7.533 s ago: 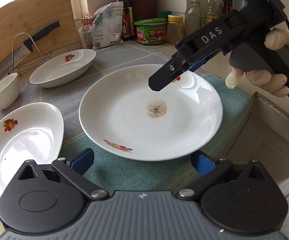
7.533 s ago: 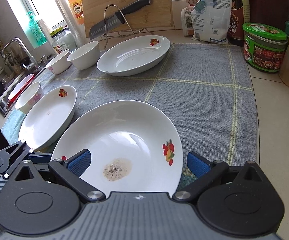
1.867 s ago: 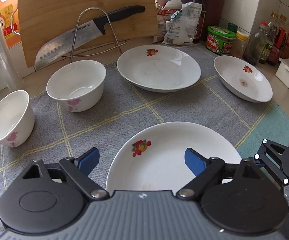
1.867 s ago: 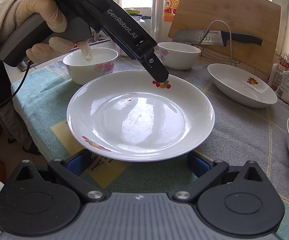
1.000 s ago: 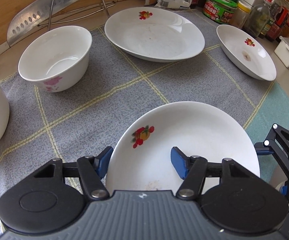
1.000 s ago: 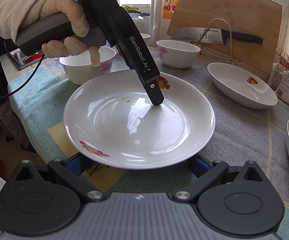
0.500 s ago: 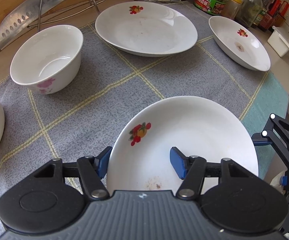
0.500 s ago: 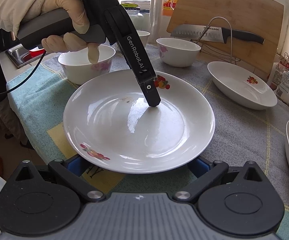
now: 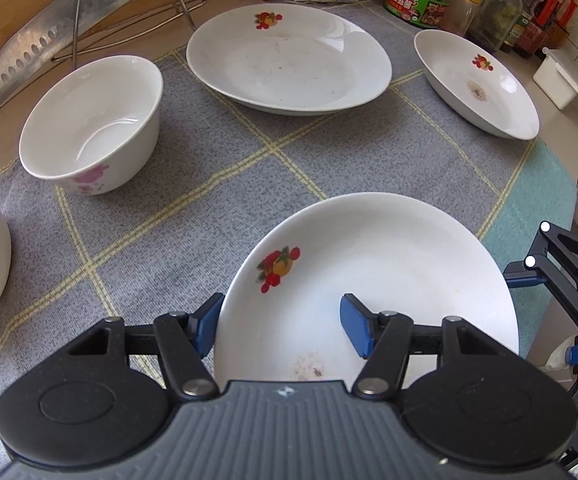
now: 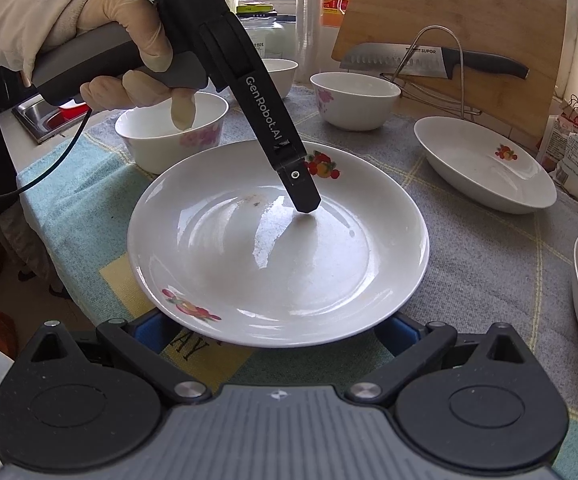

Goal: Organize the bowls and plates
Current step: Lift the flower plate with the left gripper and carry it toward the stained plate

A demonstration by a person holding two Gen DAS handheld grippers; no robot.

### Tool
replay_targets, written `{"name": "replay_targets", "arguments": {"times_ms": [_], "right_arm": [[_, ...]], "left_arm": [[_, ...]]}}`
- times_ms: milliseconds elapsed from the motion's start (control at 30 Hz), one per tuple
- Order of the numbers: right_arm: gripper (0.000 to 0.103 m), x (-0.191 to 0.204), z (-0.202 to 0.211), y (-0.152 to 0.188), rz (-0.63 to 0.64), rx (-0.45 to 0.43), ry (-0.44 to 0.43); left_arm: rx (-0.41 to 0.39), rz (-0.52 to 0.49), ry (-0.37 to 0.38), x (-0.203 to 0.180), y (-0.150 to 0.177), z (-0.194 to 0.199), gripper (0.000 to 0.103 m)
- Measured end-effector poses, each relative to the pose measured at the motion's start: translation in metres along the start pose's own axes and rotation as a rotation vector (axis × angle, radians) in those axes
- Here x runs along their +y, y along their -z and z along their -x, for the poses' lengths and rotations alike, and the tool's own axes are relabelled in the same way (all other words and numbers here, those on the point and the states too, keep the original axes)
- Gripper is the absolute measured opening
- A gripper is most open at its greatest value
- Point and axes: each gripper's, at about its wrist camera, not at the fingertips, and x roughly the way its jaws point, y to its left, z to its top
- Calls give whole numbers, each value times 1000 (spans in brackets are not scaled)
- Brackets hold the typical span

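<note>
Jaws of the left gripper (image 9: 281, 326) stood part-way spread across the far rim of the nearest plate (image 10: 273, 248), one blue pad just outside the edge and the other well inside over the white glaze, so the gap was far wider than the rim and nothing was pinched. In the right wrist view one of its fingertips (image 10: 305, 204) touched the plate's inner slope near the fruit motif. The right gripper (image 10: 275, 332) was spread wide at the near rim, its pads partly hidden below the edge and pressing on nothing. The plate sat at the front of the grey checked cloth (image 9: 209, 184), partly over a teal mat (image 10: 69, 200), well apart from the two other plates (image 9: 289, 60) and the bowl (image 9: 89, 120) farther back. It looked like glazed ceramic: rigid, fairly heavy for its thinness, breakable, and slick, with a glossy sheen that would give rubber pads little bite. The sensible hold seemed to be the rim itself, one pad under the lip and one on the inner slope, closed firmly. A single-edge pinch would probably let it droop, so supporting the opposite rim looked wise. Dried specks (image 9: 309, 366) near the left gripper's side would not matter to the grip.
</note>
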Motion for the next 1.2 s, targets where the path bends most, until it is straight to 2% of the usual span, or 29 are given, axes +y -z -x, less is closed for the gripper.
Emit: {"name": "replay_targets", "arguments": {"times_ms": [267,800,1200], "right_arm": [[103,-4,3,-1,28,7,-3],[103,-9,2,4,79,0,-22],[103,-13,4,1,77,6,-32]], "left_arm": [[-2,-3,9,-2,0,4,61],[51,5,62,3,-8,-2,58],[28,21,76,5,-10,5,58]]}}
